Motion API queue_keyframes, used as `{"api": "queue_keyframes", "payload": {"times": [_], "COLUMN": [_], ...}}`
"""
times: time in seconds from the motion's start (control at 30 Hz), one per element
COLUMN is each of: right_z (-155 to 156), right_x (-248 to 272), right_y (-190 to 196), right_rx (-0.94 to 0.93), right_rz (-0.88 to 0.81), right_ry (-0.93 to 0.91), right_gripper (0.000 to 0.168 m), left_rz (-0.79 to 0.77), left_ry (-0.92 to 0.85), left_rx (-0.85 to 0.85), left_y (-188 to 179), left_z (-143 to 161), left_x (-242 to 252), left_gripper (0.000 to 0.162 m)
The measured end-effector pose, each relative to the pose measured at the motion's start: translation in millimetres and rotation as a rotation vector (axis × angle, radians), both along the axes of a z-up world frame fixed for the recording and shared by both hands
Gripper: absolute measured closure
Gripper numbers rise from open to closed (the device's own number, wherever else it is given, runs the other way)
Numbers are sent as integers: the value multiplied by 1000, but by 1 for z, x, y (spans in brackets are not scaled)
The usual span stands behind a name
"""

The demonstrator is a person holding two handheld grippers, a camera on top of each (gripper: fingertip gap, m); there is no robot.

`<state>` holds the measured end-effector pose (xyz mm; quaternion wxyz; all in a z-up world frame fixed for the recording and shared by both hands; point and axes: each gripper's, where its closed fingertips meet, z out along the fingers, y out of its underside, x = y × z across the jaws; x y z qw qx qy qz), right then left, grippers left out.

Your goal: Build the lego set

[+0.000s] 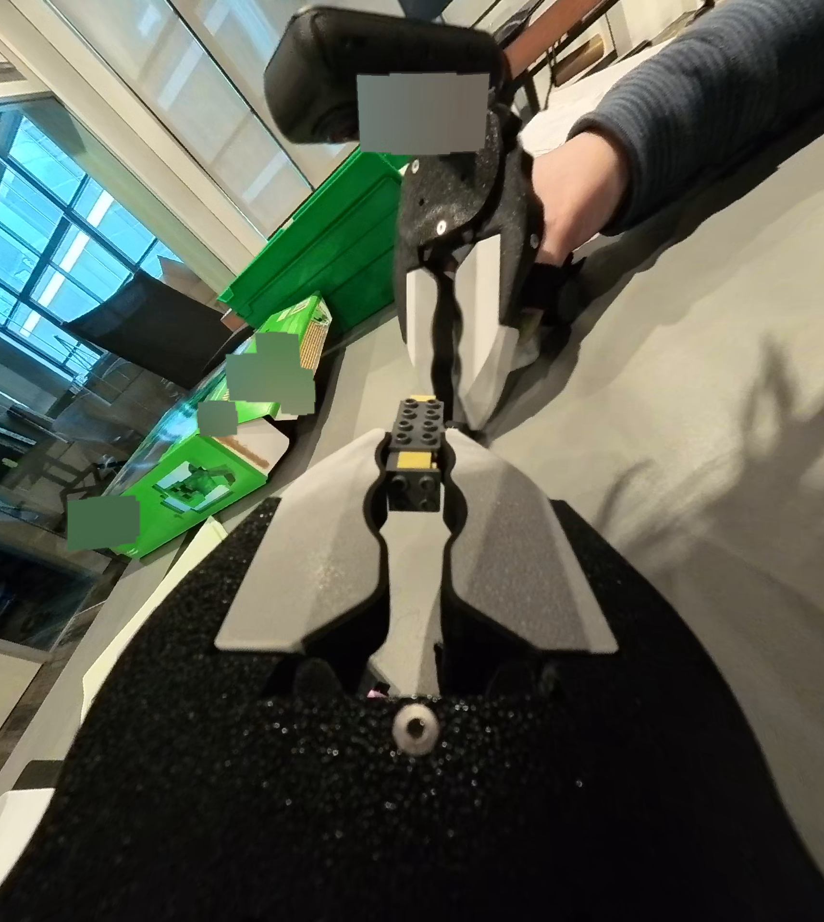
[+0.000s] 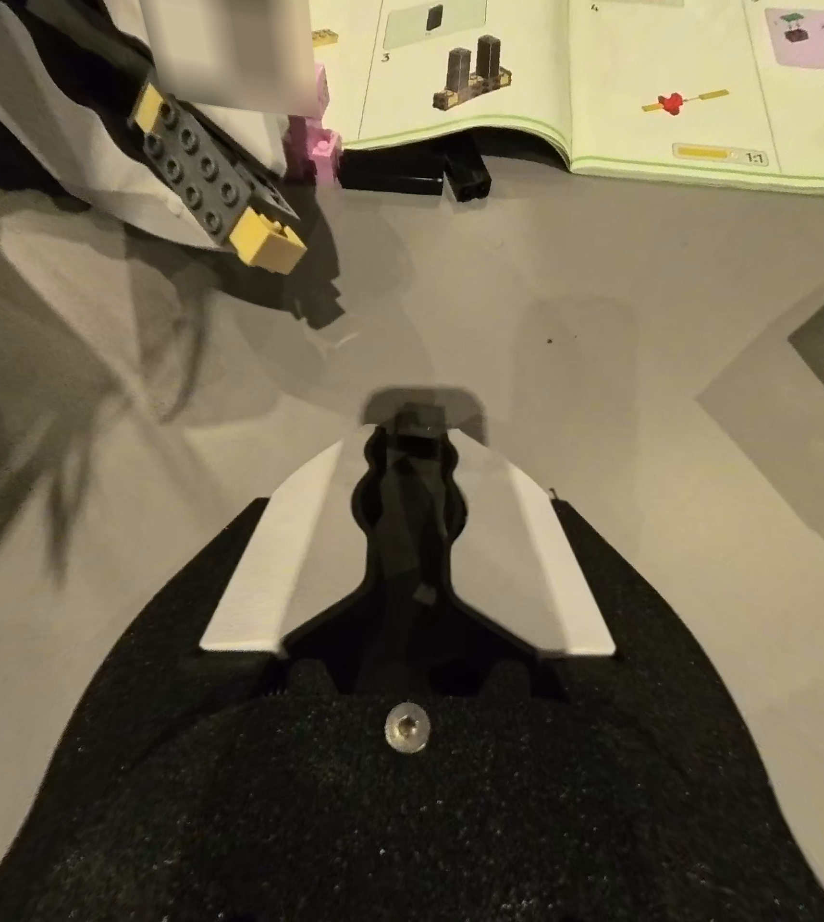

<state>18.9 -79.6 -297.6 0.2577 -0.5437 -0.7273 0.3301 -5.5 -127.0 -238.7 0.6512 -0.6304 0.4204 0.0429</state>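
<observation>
My left gripper (image 1: pixel 415 451) is shut on a small lego assembly (image 1: pixel 417 424): a dark grey studded plate on tan bricks with a black brick below. It is held above the grey table (image 1: pixel 699 449). The same assembly shows at the upper left of the right wrist view (image 2: pixel 210 169). My right gripper (image 2: pixel 415 436) is shut on a small black brick (image 2: pixel 417 444), just over the table. In the left wrist view the right gripper (image 1: pixel 449 414), held by a hand, points its tips at the far end of the assembly.
An open instruction booklet (image 2: pixel 599 90) lies at the far edge, with loose black bricks (image 2: pixel 467 174), a pink lego piece (image 2: pixel 322 149) and a yellow plate (image 2: pixel 325 37) by it. Green set boxes (image 1: pixel 190 489) and a green bin (image 1: pixel 330 259) stand at the table's left. There is about 8 cm between the tips of the two grippers. Between my left fingertips and the pink lego piece (image 2: pixel 322 149) there is roughly 10 cm.
</observation>
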Motion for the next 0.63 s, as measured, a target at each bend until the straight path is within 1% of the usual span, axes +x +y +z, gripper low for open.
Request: {"api": "queue_keyframes", "payload": {"times": [0.03,0.13,0.23,0.33,0.43,0.53,0.63], "right_z": [0,1,8,21,43,62,68], "right_x": [0,0,5,13,18,19,16], "right_y": [0,-2,-6,-16,-29,-40,-47], "right_rx": [3,8,-8,-89,-191,-262,-288], "right_rz": [1,18,98,262,449,623,734], "right_ry": [3,7,5,-81,-217,-354,-497], "right_gripper": [152,152,152,153,153,153,153], "left_rz": [0,-1,-5,-15,-37,-95,-142], "left_ry": [0,-1,6,16,24,36,81], "left_rx": [-1,-2,-4,-11,-21,-9,35], "left_y": [0,0,0,-1,-2,-8,-15], "left_z": [0,0,-1,-3,-5,-4,-3], "left_x": [0,0,0,2,5,14,23], "left_gripper": [145,145,145,145,145,145,145]}}
